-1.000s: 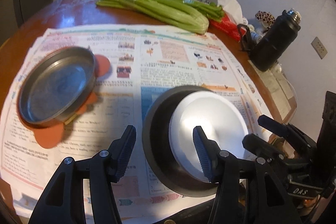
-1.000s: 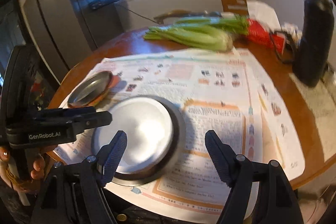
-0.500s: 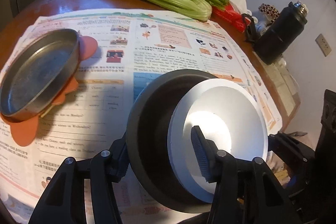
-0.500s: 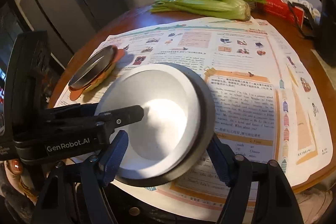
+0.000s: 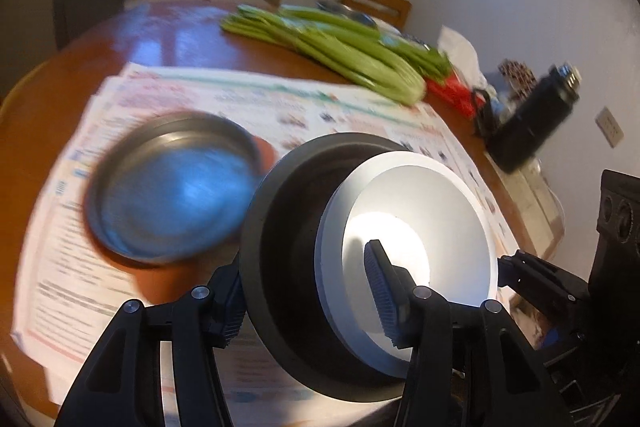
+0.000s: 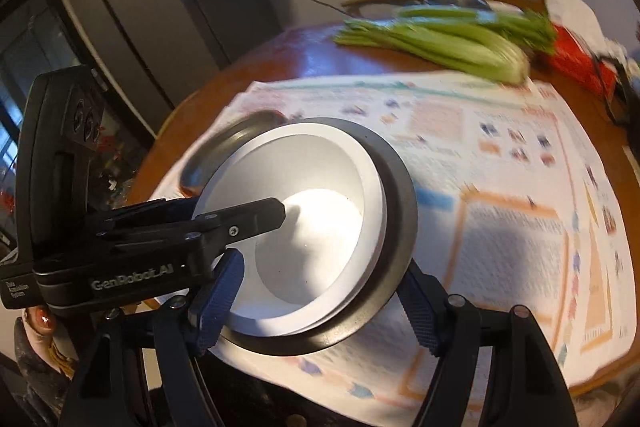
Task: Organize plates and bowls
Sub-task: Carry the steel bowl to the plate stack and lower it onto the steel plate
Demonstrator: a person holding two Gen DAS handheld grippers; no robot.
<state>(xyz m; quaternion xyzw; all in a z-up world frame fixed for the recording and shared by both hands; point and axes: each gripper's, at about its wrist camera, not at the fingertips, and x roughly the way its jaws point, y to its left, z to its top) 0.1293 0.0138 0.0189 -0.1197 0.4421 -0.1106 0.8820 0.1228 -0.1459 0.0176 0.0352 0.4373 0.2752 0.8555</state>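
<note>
Bowls: a white round bowl (image 5: 416,223) sits nested inside a dark grey round bowl (image 5: 280,227); the pair is tilted and lifted off the paper, right in front of both grippers.
Left gripper (image 5: 308,291): clamps the stacked bowls at their near edge, one finger (image 5: 384,287) pressed inside the white bowl, the other behind the dark bowl's outer wall and mostly hidden.
Right gripper (image 6: 320,299): spread wide around the stack's lower rim, one blue-padded finger (image 6: 218,301) at the near left of the rim, the other at the near right; whether the pads touch the rim I cannot tell.
Left gripper in the right view: its black body reaches in from the left, its tip (image 6: 276,215) lying inside the white bowl (image 6: 312,211).
Metal plate: a shallow round steel plate (image 5: 172,187) lies on the paper ahead-left of the left gripper, just beside the dark bowl, blurred; an orange mat (image 5: 266,155) peeks out beneath it.
Surface: printed newspaper sheets (image 6: 500,163) cover a round brown wooden table (image 5: 168,35).
Far side: green celery stalks (image 5: 344,51) lie beyond the paper; a black flask (image 5: 532,123) stands far right, beside a red packet (image 5: 452,93).
</note>
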